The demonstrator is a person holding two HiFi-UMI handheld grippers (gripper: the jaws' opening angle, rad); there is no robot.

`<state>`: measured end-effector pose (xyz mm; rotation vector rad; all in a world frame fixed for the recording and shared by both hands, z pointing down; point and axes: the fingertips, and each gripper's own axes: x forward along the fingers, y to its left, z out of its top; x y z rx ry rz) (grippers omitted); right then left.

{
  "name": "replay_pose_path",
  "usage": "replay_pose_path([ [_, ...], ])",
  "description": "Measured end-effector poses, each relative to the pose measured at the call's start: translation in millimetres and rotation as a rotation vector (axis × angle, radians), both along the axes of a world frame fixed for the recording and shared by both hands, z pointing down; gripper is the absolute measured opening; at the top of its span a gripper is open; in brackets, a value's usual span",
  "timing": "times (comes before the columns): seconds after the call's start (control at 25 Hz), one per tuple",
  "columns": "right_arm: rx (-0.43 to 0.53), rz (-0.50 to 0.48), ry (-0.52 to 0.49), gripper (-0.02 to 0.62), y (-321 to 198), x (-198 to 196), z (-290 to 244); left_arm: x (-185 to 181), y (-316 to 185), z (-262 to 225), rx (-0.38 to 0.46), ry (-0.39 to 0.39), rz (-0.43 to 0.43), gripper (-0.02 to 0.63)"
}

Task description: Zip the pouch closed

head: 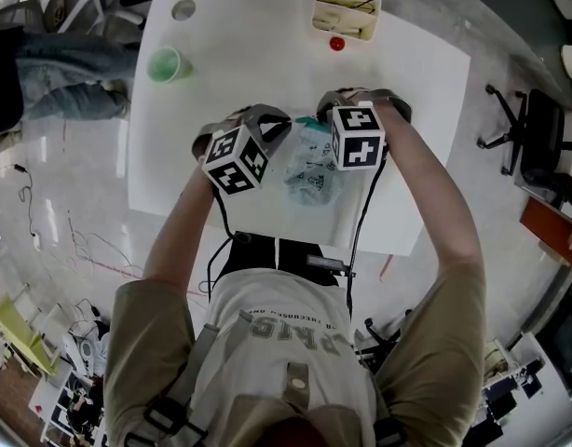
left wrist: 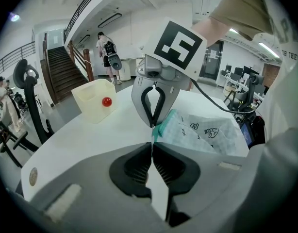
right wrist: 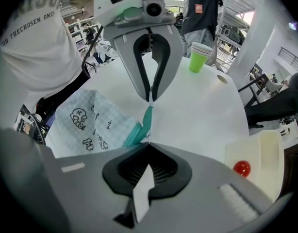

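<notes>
Quick count from my end: 2 claws, 1 pouch, 1 cup, 1 bin, 1 ball, 1 round grey cap [head: 183, 9] set in the tabletop.

Both claws are squeezed right down and meet tip to tip over the white table [head: 407, 73]. Left claw [right wrist: 150, 99] has one end of the pouch's teal zip strip [right wrist: 145, 123] nipped in its tips. Right claw [left wrist: 152, 125] has the other end, so the strip runs straight btwn them. Can't tell which one has the actual slider.

The pouch [head: 314, 170] lies on the table just under both claws, body trailing back toward the wearer.

The green paper cup [head: 165, 64] is well past the left claw's tips, on its outer side. The cream bin [head: 346, 9] is well past the right claw's tips at the far edge, w/ the red ball [head: 336, 44] on the table just beside it.

Writing: the wearer's shirt [right wrist: 35, 23] reads "THECHOSEN ONE". The pouch has cartoon doodles on pale check, lettering too small to read. Marker cubes x2, just b/w squares.
</notes>
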<state>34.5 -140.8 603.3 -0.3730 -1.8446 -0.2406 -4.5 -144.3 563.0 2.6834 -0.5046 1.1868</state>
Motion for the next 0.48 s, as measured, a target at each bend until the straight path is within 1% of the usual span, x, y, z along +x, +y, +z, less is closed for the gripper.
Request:
replay_pose_path([
  [0.28, -0.008, 0.028, 0.003, 0.0, 4.1, 7.7, -1.3, 0.5, 3.6, -0.8, -0.001, 0.001, 0.006, 0.021],
  [0.48, 0.002, 0.027, 0.015, 0.0, 4.5, 14.0, -1.1, -0.4, 5.5, -2.5, -0.002, 0.0, 0.006, 0.021],
])
